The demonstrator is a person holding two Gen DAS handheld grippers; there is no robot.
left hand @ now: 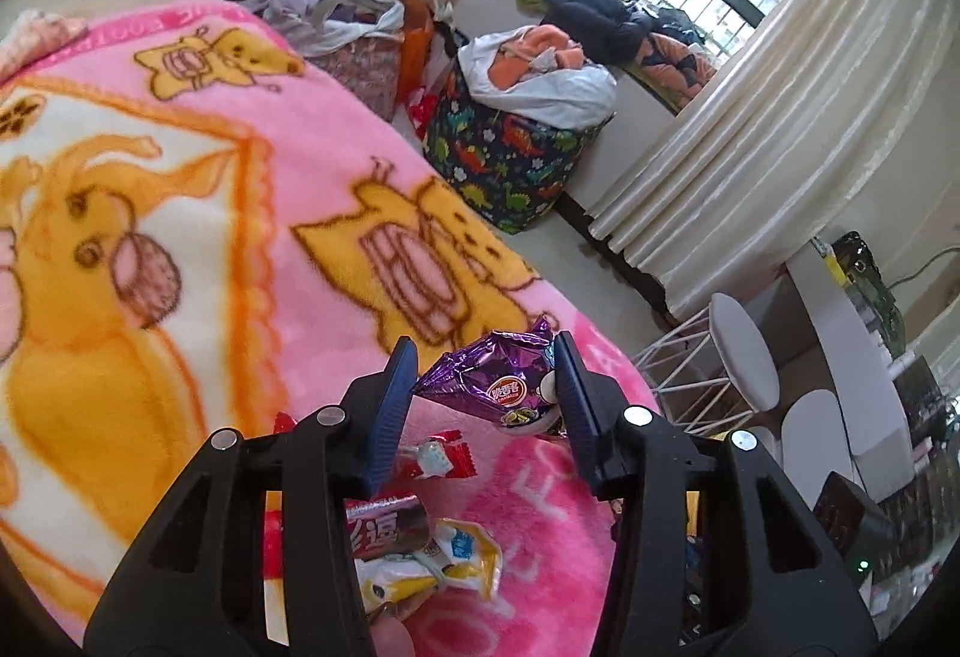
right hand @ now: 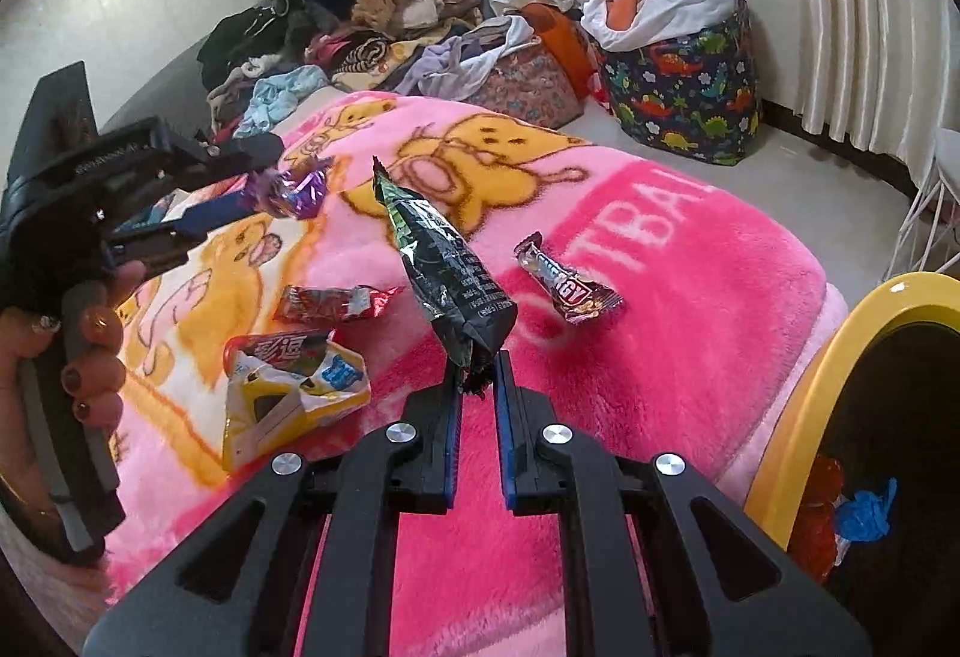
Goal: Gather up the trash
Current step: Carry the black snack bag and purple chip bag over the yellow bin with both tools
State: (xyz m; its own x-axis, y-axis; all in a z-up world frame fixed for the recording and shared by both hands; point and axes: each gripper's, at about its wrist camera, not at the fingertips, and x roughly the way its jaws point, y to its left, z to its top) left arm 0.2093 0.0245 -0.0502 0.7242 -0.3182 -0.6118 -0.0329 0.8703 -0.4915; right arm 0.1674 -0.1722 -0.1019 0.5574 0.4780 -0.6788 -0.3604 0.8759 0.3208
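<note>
Right wrist view shows the right tongs [right hand: 478, 378] pressed almost together on the lower end of a dark green-black snack bag [right hand: 447, 273], which stands up from the tips, lifted clear of the pink blanket [right hand: 690, 333] on the bed. To their left, the left tongs [left hand: 486, 387] pinch a crumpled purple wrapper [left hand: 498, 375] between the blue pads [left hand: 393, 405], also held clear of the blanket; a person's hand [right hand: 90, 351] grips that tool's handle. So two pieces are in hand but, as far as can be judged, not yet dropped: the yellow-rimmed bin [right hand: 798, 417] sits just to the right of the right tongs beside the bed, with a red scrap and a blue scrap already inside, which suggests the job is partly done. Still lying on the blanket are a brown bar wrapper [right hand: 570, 288] just ahead and right of the right tongs, a red foil wrapper [right hand: 336, 303] ahead and left, and a yellow-and-white packet [right hand: 294, 387] close on the left; a small red-and-white wrapper [left hand: 441, 456] lies under the left tongs. Nothing blocks the short path to the bin, though the plush fleece may let thin wrappers sink. Farther out are heaped clothes [right hand: 360, 15] at the far end of the bed, a dinosaur-print hamper [right hand: 684, 99] on the floor, cream curtains [left hand: 750, 129], and white stools [left hand: 744, 351].
</note>
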